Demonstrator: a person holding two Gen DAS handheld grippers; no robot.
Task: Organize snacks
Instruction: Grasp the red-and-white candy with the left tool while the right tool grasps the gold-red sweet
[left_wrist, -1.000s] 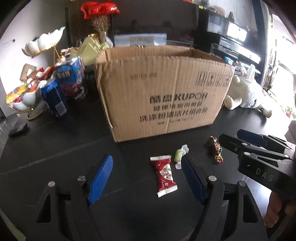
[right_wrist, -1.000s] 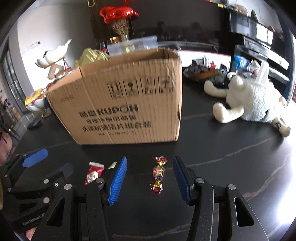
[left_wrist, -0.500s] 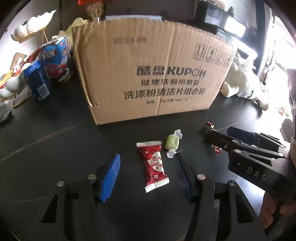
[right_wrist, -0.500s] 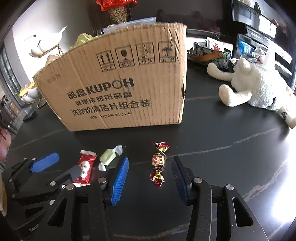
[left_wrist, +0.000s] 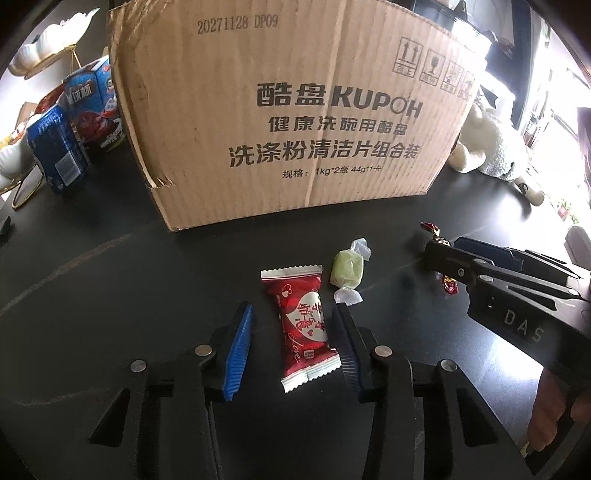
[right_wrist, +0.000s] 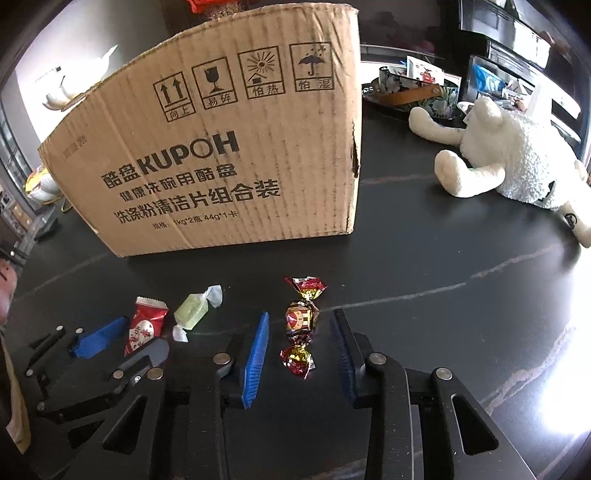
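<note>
On the black table (left_wrist: 110, 295), a red heart-print candy packet (left_wrist: 301, 325) lies between the blue pads of my left gripper (left_wrist: 293, 308). The jaws are closing, and the left pad still stands clear of the packet. A green wrapped candy (left_wrist: 347, 267) rests just beyond the right pad. In the right wrist view a red-gold foil candy (right_wrist: 301, 321) lies between the fingers of my right gripper (right_wrist: 300, 315). Its jaws are closing too, with a gap on each side. The open cardboard box (right_wrist: 221, 147) stands right behind the candies.
A white plush lamb (right_wrist: 509, 158) lies at the right, with a dark tray (right_wrist: 406, 96) behind it. Blue snack boxes (left_wrist: 74, 129) and a white dish stand left of the box. A hand (left_wrist: 554, 417) holds the right gripper (left_wrist: 443, 243).
Both grippers have sunk toward the table and tilted further down. Their jaws have narrowed around the red packet and the foil candy.
</note>
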